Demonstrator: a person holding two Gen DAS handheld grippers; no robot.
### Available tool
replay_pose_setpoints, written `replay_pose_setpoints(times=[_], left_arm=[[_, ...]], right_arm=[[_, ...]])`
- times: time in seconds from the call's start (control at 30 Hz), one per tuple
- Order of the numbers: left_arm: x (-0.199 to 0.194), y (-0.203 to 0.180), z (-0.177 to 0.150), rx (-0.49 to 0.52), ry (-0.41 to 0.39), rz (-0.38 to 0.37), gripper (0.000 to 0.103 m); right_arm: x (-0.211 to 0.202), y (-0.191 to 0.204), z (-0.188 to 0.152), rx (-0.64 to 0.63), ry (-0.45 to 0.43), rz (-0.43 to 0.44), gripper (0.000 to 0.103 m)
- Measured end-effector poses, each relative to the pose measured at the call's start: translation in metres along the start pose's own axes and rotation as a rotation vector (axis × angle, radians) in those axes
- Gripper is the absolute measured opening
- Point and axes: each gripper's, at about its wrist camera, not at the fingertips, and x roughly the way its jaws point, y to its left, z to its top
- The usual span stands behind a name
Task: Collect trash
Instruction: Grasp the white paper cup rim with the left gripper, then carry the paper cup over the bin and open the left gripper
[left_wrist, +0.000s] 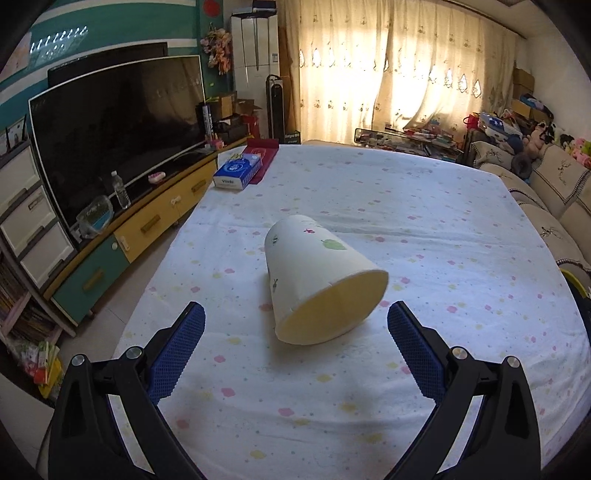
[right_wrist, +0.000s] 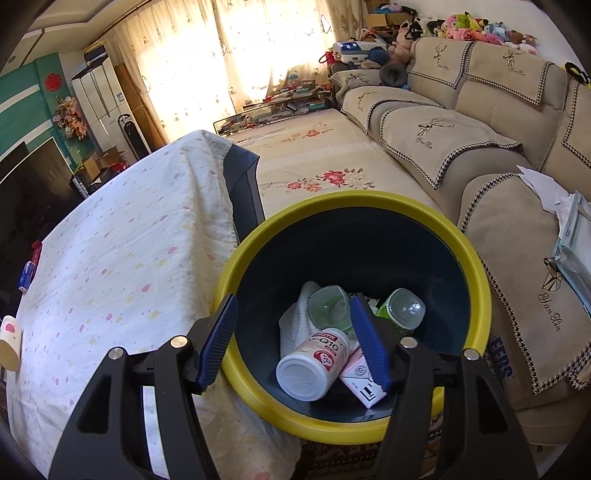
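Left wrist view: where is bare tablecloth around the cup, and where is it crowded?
Bare cloth surrounds the tipped paper cup on the table, out to the sofa-side edge. Only the far left corner is taken, by the tissue box. The bin is part full.

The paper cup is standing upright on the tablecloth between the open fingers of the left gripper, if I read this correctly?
Not quite: in the left wrist view the paper cup lies on its side on the tablecloth, mouth toward the camera, ahead of the open left gripper.
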Motion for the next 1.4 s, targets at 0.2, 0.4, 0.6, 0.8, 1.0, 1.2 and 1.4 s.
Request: replay_pose_setpoints(times=[0.2, 0.4, 0.6, 0.8, 1.0, 1.2, 1.4], left_arm=[[0.039, 0.004, 0.005, -0.009, 0.075, 0.028, 0.067], [0.053, -0.003, 0.014, 0.007, 0.096, 0.035, 0.017], [0.043, -0.027, 0.019, 0.047, 0.075, 0.008, 0.008], [0.027, -0.065, 0.031, 0.112, 0.044, -0.049, 0.008], [0.014, -0.135, 0.049, 0.213, 0.005, -0.137, 0.008], [0.004, -0.232, 0.064, 0.324, -0.009, -0.273, 0.008], [-0.014, -0.351, 0.064, 0.47, 0.003, -0.446, 0.008]], right_arm=[[0.002, 0.002, -0.001, 0.001, 0.008, 0.01, 0.06], [0.003, -0.002, -0.001, 0.018, 0.005, 0.024, 0.06], [0.0, -0.005, -0.003, 0.027, -0.001, 0.032, 0.06], [-0.006, -0.017, -0.007, 0.054, -0.013, 0.035, 0.06], [-0.02, -0.045, -0.014, 0.109, -0.043, 0.035, 0.06], [-0.037, -0.074, -0.017, 0.151, -0.082, 0.007, 0.062], [-0.052, -0.099, -0.02, 0.19, -0.113, -0.018, 0.062]])
